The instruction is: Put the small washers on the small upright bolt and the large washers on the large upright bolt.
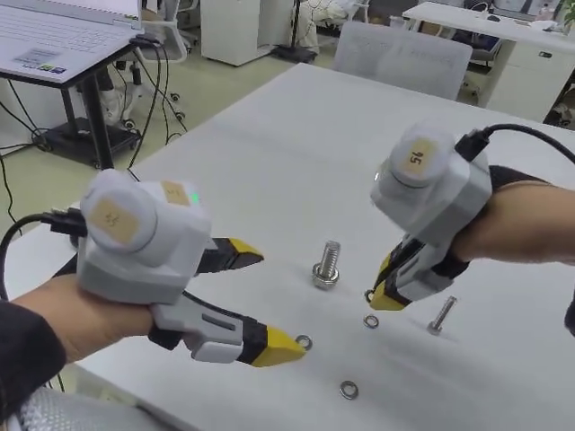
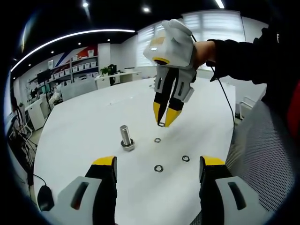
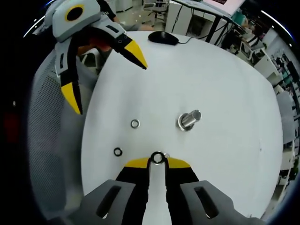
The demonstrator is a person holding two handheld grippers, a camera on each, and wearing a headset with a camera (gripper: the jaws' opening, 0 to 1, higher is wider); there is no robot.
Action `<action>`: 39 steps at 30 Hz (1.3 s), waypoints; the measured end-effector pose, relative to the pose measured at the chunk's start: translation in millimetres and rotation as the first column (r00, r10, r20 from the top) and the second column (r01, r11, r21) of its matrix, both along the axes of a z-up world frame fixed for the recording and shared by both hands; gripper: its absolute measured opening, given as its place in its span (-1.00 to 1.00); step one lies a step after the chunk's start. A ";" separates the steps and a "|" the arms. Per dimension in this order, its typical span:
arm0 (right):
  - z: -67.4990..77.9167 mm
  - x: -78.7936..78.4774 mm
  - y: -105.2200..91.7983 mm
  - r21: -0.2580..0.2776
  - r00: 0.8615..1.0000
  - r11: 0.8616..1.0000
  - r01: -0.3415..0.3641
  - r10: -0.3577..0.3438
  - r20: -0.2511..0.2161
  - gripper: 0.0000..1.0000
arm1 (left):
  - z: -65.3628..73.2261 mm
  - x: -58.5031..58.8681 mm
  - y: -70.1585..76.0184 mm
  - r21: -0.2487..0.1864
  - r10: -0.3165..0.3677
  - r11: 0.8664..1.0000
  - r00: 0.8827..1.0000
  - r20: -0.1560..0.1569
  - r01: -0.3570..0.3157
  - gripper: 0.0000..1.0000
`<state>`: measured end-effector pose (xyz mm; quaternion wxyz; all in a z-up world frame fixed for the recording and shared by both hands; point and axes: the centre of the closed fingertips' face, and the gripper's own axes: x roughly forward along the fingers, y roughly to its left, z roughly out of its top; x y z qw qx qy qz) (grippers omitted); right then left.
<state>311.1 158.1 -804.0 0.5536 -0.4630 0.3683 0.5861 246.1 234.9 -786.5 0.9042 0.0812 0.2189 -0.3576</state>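
Observation:
The large bolt [image 1: 327, 265] stands upright mid-table with a washer at its base. To its right stands the small bolt [image 1: 440, 314]. My right gripper [image 1: 382, 298] hovers between the two bolts, shut on a washer [image 3: 158, 158] at its yellow tips; the same washer [image 2: 161, 124] hangs above the table in the left gripper view. Three loose washers lie flat: one [image 1: 371, 321] under the right gripper, one [image 1: 304, 342] by my left gripper's lower tip, one [image 1: 349, 390] nearer me. My left gripper [image 1: 260, 301] is open and holds nothing, left of the large bolt [image 2: 125, 138].
The white table [image 1: 269, 162] stretches far beyond the bolts. A grey chair [image 1: 400, 54] stands at its far edge. A laptop [image 1: 54, 36] sits on a side stand at the left, with cables below. A black mouse [image 3: 163, 38] lies on the table behind the left gripper [image 3: 107, 79].

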 end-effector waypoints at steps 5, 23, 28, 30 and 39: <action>12.5 2.7 -11.0 0.014 0.999 0.999 0.029 -0.029 0.013 -0.74 | -0.3 -1.4 -3.0 -0.004 -0.015 1.000 1.000 -0.003 0.015 0.42; 34.7 25.6 -57.9 0.023 0.987 0.988 0.154 -0.155 0.052 -0.74 | -0.3 -7.7 -12.5 -0.019 -0.066 0.998 0.998 -0.006 0.066 0.42; 35.9 30.2 -69.4 0.019 0.982 0.983 0.183 -0.184 0.054 -0.74 | -0.6 -11.0 -14.4 -0.020 -0.079 0.997 0.997 -0.009 0.078 0.42; 34.2 32.0 -74.5 0.013 0.979 0.980 0.197 -0.197 0.052 -0.74 | -0.7 -12.3 -15.0 -0.019 -0.083 0.996 0.996 -0.011 0.083 0.42; 22.9 37.7 -81.9 -0.005 0.976 0.977 0.214 -0.214 0.036 -0.74 | -0.8 -14.1 -15.5 -0.022 -0.093 0.995 0.996 -0.016 0.093 0.42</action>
